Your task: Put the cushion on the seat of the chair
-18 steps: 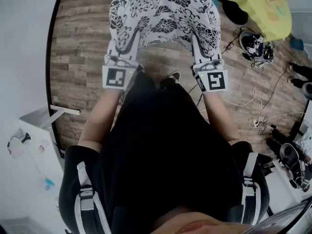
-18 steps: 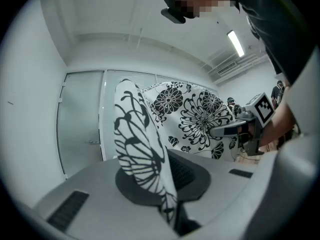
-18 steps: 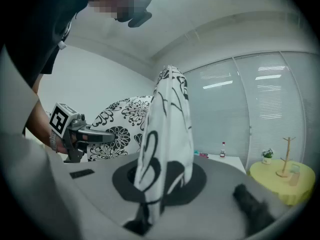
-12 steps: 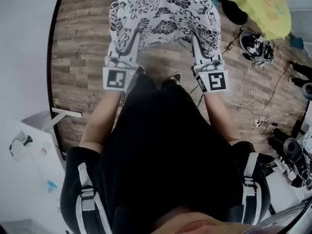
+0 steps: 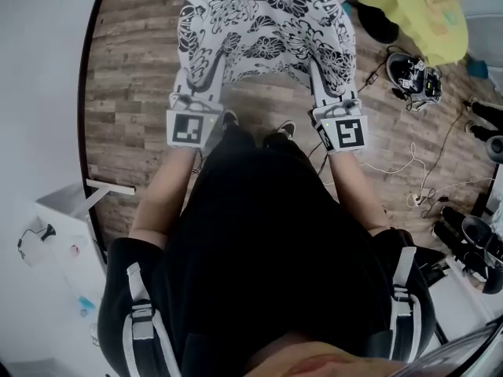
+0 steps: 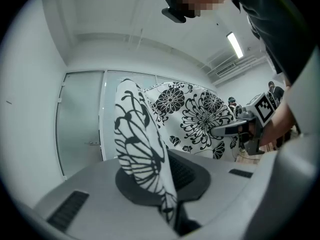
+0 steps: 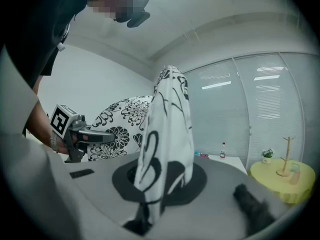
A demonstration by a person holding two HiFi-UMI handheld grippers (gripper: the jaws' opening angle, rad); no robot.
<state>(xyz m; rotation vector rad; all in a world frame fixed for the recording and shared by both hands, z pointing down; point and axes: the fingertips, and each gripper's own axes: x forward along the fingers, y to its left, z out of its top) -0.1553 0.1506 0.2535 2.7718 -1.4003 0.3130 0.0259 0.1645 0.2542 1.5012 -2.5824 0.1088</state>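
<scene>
Cushion point(image 5: 263, 26) edged forward over floor point(image 5: 126, 69); left gripper point(image 5: 191, 96) and right gripper point(image 5: 328, 99) fingers point(image 6: 90, 194) pinch its near corners, body extending ahead, chair unseen

white cushion point(image 5: 263, 30), black floral print

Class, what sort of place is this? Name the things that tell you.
Probably an office or lab room set up for recording: frosted glass partitions, a ceiling strip light, and cables and spare gear strewn on the wood-look floor.

The cushion point(image 5: 263, 26) spans left gripper point(image 5: 193, 94) to right gripper point(image 5: 325, 93), above floor point(image 5: 126, 69).
</scene>
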